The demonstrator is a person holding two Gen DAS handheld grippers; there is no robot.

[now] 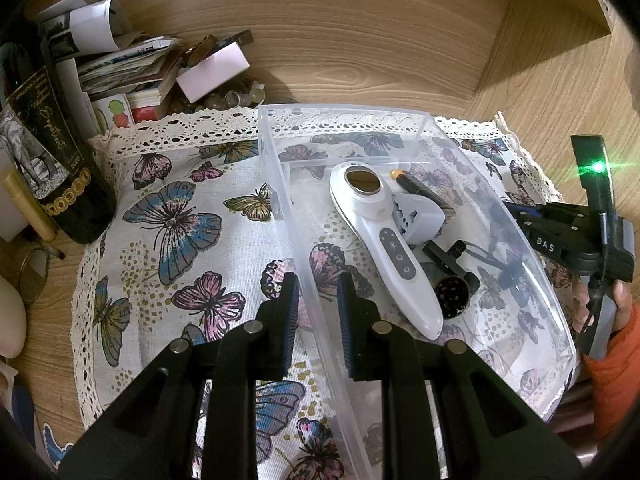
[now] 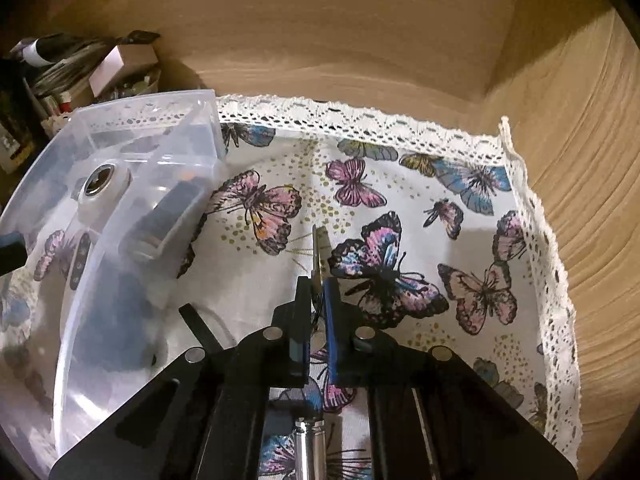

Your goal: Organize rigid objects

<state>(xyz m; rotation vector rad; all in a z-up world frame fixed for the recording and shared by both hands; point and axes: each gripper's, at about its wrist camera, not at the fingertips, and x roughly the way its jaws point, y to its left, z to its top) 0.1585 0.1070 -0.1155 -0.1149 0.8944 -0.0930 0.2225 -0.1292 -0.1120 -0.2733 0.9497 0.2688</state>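
Black fingers of the left gripper (image 1: 316, 292) straddle the near left wall of the clear plastic box (image 1: 276, 184), one pad outside and one inside, pinched onto that wall. That box sits on a butterfly-print cloth (image 1: 176, 224) with a lace edge, spread over a wooden surface (image 1: 360, 40). Inside the box lie a white handheld device (image 1: 384, 248) with a round metal face, a pale blue-grey piece (image 1: 420, 216) just right of it, a dark pen-like stick (image 1: 424, 192) with an orange tip behind that, and a small black part (image 1: 452, 276) with a round dotted face against the device's handle. Left of the box stand a dark bottle (image 1: 52, 160) and a heap of papers and small boxes (image 1: 132, 68).

Right of the box, over the cloth, the right gripper (image 2: 318, 280) is closed on a small metal clip-like tool (image 2: 320, 248) that juts forward from its pads; its jaws stand almost together. A hand (image 1: 616, 300) with an orange sleeve holds that gripper.
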